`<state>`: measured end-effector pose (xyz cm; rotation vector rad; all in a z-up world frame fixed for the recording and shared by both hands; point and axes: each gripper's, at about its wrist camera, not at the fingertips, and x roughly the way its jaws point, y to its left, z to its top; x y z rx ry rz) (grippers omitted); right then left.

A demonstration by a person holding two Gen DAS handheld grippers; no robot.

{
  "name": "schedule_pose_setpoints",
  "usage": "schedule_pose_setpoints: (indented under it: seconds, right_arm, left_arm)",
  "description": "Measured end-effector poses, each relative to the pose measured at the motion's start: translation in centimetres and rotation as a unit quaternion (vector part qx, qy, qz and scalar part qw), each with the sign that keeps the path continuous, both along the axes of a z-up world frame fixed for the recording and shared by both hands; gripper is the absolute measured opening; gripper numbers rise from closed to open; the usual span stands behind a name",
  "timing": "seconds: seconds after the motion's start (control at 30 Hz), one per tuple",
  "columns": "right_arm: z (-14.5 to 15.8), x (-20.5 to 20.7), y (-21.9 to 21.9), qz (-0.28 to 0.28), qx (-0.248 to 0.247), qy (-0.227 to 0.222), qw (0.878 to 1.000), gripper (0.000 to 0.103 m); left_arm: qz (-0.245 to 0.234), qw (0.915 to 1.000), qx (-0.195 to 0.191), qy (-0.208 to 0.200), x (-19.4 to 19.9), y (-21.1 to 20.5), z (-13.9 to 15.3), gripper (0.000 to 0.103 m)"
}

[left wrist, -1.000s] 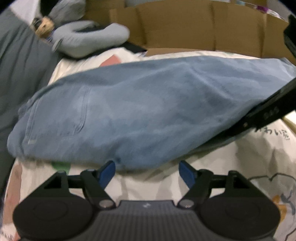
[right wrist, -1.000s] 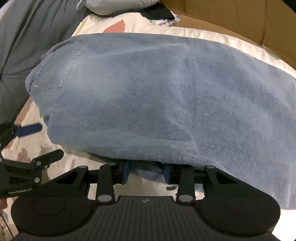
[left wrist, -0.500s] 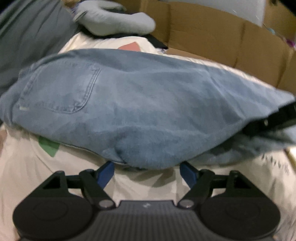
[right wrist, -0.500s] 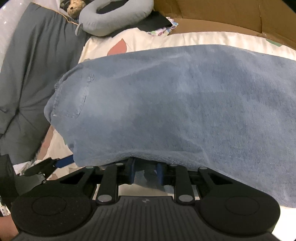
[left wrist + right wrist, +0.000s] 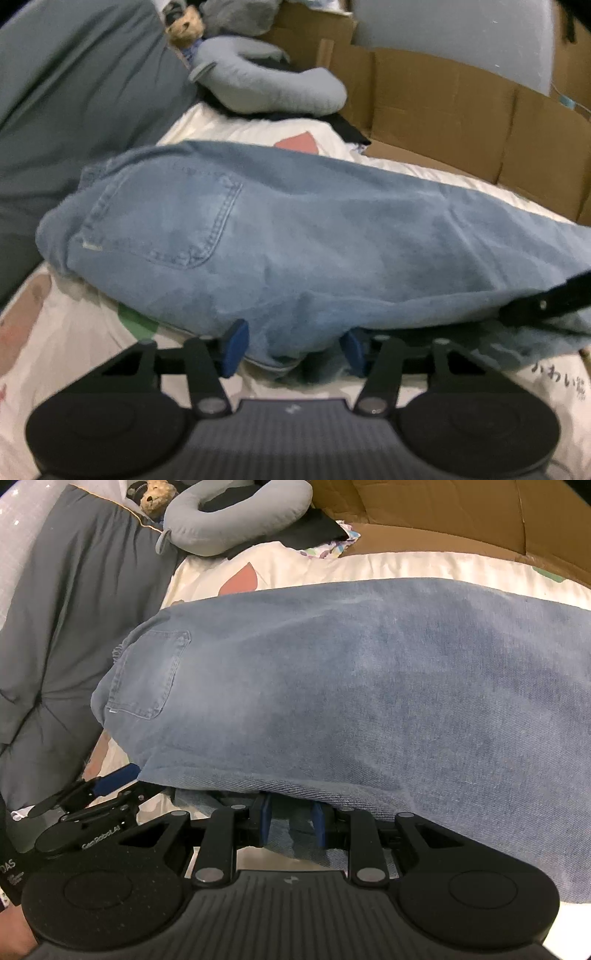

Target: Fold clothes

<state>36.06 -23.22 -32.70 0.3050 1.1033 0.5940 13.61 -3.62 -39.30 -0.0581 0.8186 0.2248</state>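
Left wrist view: left tool [image 5: 291,349] closing, near hem of the jeans [image 5: 295,236] bunched between its pads, no firm pinch yet. Right tool [image 5: 291,825] sits narrowed on the same near edge, denim between pads, apparently clamped. Jeans lie ahead of both tools across the bed [image 5: 66,354], long axis left to right, waist and back pocket [image 5: 162,218] leftward by the grey pillow [image 5: 66,627]. Faded light-blue denim, limp, already doubled.
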Motion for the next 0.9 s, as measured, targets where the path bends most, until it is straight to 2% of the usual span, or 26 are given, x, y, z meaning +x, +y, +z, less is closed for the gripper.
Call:
schedule_pose_setpoints:
  seconds: [0.13, 0.2, 0.3, 0.43, 0.5, 0.63, 0.7, 0.77, 0.83, 0.87, 0.9]
  right_arm:
    - [0.0, -0.1, 0.0, 0.003, -0.001, -0.001, 1.0, 0.025]
    - [-0.1, -0.1, 0.1, 0.005, -0.003, -0.001, 1.0, 0.025]
    - [-0.1, -0.1, 0.2, 0.008, -0.005, -0.002, 1.0, 0.025]
    - [-0.2, -0.1, 0.3, 0.011, -0.007, -0.004, 1.0, 0.025]
    - [-0.3, -0.1, 0.3, 0.013, -0.008, -0.004, 1.0, 0.025]
    - [-0.4, -0.1, 0.4, 0.016, -0.011, -0.004, 1.0, 0.025]
    - [-0.4, -0.1, 0.5, 0.018, -0.012, -0.004, 1.0, 0.025]
    - [-0.5, -0.1, 0.5, 0.019, -0.013, -0.005, 1.0, 0.025]
    - [-0.5, -0.2, 0.5, 0.02, -0.014, -0.006, 1.0, 0.025]
    - [-0.5, -0.3, 0.5, 0.021, -0.014, -0.006, 1.0, 0.025]
    - [-0.5, -0.3, 0.5, 0.023, -0.015, -0.006, 1.0, 0.025]
  left_arm:
    - [0.036, 0.9987, -0.037, 0.003, 0.6, 0.7, 0.0, 0.058]
    - [0.047, 0.9982, -0.037, 0.007, 1.1, 0.6, -0.2, 0.059]
    - [0.06, 0.9979, -0.019, 0.017, 1.7, -0.1, -0.7, 0.062]
    - [0.073, 0.9963, 0.033, 0.031, 1.6, -1.3, -1.3, 0.071]
    - [0.092, 0.9944, 0.036, 0.036, 1.4, -0.9, -1.7, 0.072]
    - [0.117, 0.9924, -0.017, 0.035, 1.2, 1.0, -2.4, 0.073]
    - [0.117, 0.9925, -0.028, 0.025, 1.1, 1.5, -2.8, 0.073]
    - [0.11, 0.9931, -0.033, 0.021, 1.1, 1.8, -2.9, 0.067]
    - [0.103, 0.9938, -0.036, 0.021, 1.0, 2.0, -2.7, 0.05]
    - [0.102, 0.9938, -0.038, 0.023, 0.7, 2.2, -2.6, 0.046]
    - [0.102, 0.9931, -0.054, 0.023, 0.4, 2.5, -2.5, 0.036]
